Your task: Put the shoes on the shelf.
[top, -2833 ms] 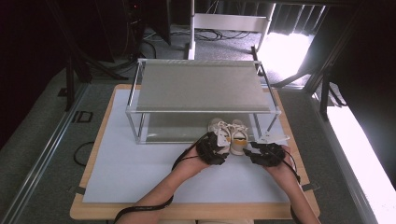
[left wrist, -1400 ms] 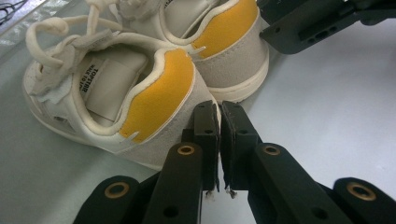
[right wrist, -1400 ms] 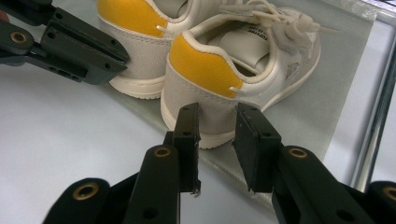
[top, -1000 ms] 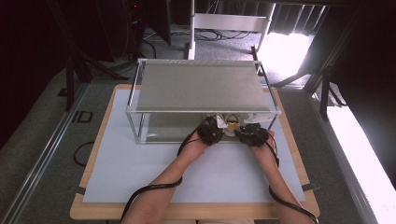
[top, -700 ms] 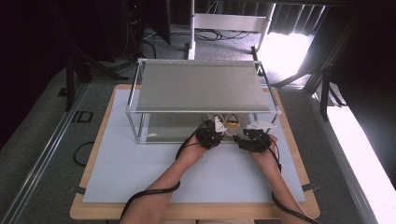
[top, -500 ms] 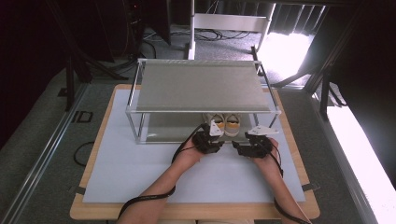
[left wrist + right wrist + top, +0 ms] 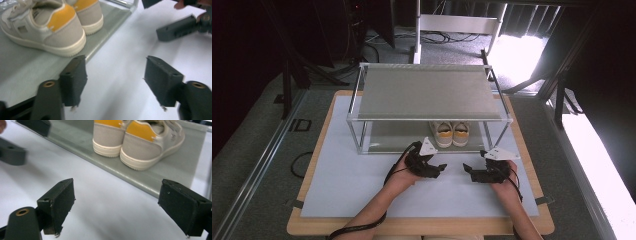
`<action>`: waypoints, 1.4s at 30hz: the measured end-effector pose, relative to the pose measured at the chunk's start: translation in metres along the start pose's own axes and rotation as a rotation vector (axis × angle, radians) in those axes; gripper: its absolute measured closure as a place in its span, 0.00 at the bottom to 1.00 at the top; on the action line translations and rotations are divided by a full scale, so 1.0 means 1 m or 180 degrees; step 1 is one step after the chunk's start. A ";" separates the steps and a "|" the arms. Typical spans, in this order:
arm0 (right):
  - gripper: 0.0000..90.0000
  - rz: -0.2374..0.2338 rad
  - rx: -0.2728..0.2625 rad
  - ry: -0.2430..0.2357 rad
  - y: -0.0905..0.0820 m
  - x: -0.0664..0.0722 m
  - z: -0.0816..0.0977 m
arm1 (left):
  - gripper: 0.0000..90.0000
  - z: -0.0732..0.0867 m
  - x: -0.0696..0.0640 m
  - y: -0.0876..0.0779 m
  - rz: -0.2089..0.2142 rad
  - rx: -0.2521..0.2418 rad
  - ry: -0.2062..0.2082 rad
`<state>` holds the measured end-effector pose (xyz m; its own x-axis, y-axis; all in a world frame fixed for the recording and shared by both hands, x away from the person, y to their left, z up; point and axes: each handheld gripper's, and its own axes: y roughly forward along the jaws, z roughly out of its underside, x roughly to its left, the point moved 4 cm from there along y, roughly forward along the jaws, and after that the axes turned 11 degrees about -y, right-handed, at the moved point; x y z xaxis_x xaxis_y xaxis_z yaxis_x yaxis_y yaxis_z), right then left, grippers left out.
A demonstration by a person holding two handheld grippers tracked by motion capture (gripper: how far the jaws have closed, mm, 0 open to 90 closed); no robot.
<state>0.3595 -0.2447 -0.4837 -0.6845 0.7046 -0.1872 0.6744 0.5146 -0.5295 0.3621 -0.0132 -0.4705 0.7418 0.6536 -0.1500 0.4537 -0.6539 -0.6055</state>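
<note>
A pair of small beige shoes with yellow heels [image 7: 451, 134] stands side by side on the rack's lower shelf [image 7: 397, 137], heels toward me. My left gripper [image 7: 441, 169] is in front of the shelf over the white mat. Its jaws have just been opening and nothing is between them. In the left gripper view the shoes [image 7: 50, 27] lie beyond the left gripper [image 7: 115, 75]. My right gripper [image 7: 467, 169] faces it from the right, its jaws also just opened wide and empty. In the right gripper view the shoes [image 7: 140, 142] stand past the right gripper [image 7: 117, 202] on the grey shelf [image 7: 175, 170].
The metal-framed rack has a grey top shelf [image 7: 427, 92] over the shoes. It stands on a white mat [image 7: 352, 190] on a wooden board [image 7: 412, 227]. Dark stands and cables lie on the floor behind and to the left.
Both hands have drawn back from the lower shelf toward me and slightly apart. The shoes stay on the shelf, let go, and both pairs of jaws have opened.
</note>
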 end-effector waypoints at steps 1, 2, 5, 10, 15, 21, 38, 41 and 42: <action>0.15 0.0000 0.0000 0.0000 0.000 0.000 0.000 | 0.27 0.000 0.000 0.000 0.0000 0.0000 0.0000; 0.15 0.0002 0.0002 0.0005 -0.001 0.000 0.002 | 0.27 0.008 0.003 -0.005 -0.0044 -0.0013 -0.0006; 0.15 0.0013 0.0050 0.0030 -0.007 -0.001 0.013 | 0.17 0.016 0.009 -0.010 -0.0080 -0.0006 -0.0044; 0.15 0.0056 0.0075 0.0024 -0.013 -0.003 0.024 | 0.15 0.027 0.019 -0.021 -0.0116 -0.0058 -0.0078; 0.15 0.0096 0.0070 0.0050 -0.020 -0.007 0.032 | 0.08 0.041 0.029 -0.031 -0.0270 -0.0115 -0.0104; 0.15 0.0193 0.0072 0.0064 -0.027 -0.011 0.040 | 0.08 0.054 0.038 -0.044 -0.0372 -0.0149 -0.0165; 0.15 0.0306 -0.0007 0.0182 -0.036 -0.018 0.046 | 0.08 0.087 0.059 -0.076 -0.0686 -0.0302 -0.0264; 0.15 0.0290 -0.0024 0.0231 -0.036 -0.020 0.047 | 0.08 0.092 0.063 -0.081 -0.0765 -0.0341 -0.0261; 0.15 0.0279 -0.0031 0.0246 -0.037 -0.020 0.047 | 0.08 0.094 0.064 -0.083 -0.0785 -0.0346 -0.0267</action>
<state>0.3355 -0.3006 -0.4993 -0.5997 0.7824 -0.1680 0.7338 0.4538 -0.5056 0.3258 0.1186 -0.5035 0.5609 0.8244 -0.0754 0.6692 -0.5052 -0.5449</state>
